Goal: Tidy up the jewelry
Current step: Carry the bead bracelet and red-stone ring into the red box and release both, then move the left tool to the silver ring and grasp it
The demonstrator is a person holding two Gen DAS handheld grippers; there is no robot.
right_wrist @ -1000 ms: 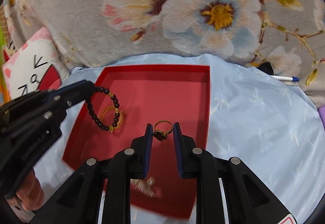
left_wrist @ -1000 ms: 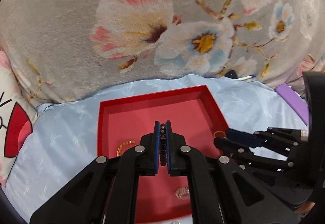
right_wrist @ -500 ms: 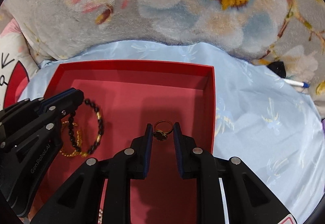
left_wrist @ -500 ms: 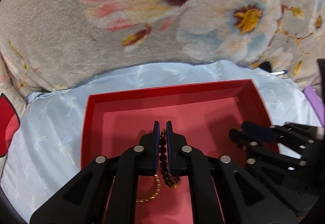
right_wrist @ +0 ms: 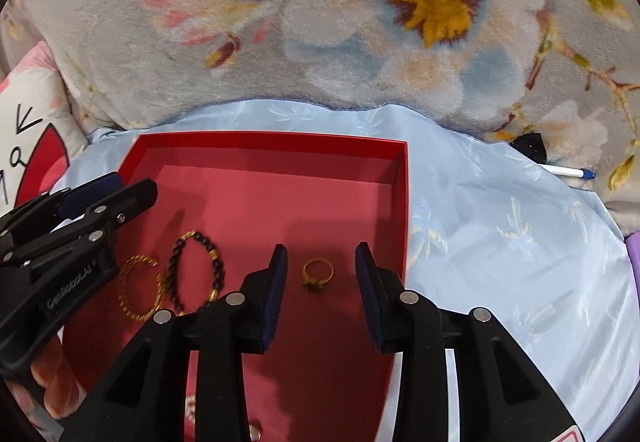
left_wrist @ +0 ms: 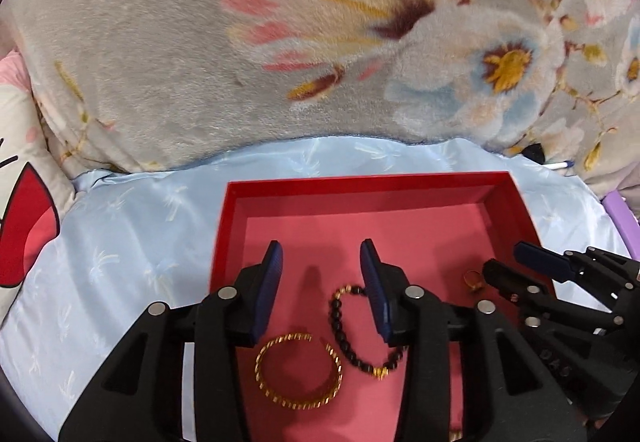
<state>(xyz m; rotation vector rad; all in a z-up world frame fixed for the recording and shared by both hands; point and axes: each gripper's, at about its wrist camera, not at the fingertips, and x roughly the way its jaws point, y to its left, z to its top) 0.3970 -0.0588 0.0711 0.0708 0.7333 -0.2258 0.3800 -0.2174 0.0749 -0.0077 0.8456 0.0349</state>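
A red tray (left_wrist: pixel 368 183) (right_wrist: pixel 402 201) lies on a light blue cloth. My left gripper (left_wrist: pixel 321 278) is open above the tray floor; a dark beaded bracelet (left_wrist: pixel 352 334) (right_wrist: pixel 196 270) lies below it beside a twisted gold bangle (left_wrist: pixel 298 370) (right_wrist: pixel 138 292). My right gripper (right_wrist: pixel 320 274) is open, and a gold ring with a dark stone (right_wrist: pixel 318 274) (left_wrist: pixel 474 280) lies on the tray floor between its fingers. Each gripper shows at the edge of the other's view.
A grey floral plush blanket (left_wrist: pixel 280 41) rises behind the cloth. A cartoon pillow (right_wrist: pixel 28 137) sits at left. A white pen (right_wrist: pixel 568 171) and a black object (right_wrist: pixel 530 145) lie at far right. Small jewelry pieces (right_wrist: pixel 254 432) show at the tray's near end.
Both grippers opened. The left one let go of the beaded bracelet and the right one let go of the ring; both pieces now lie on the tray floor.
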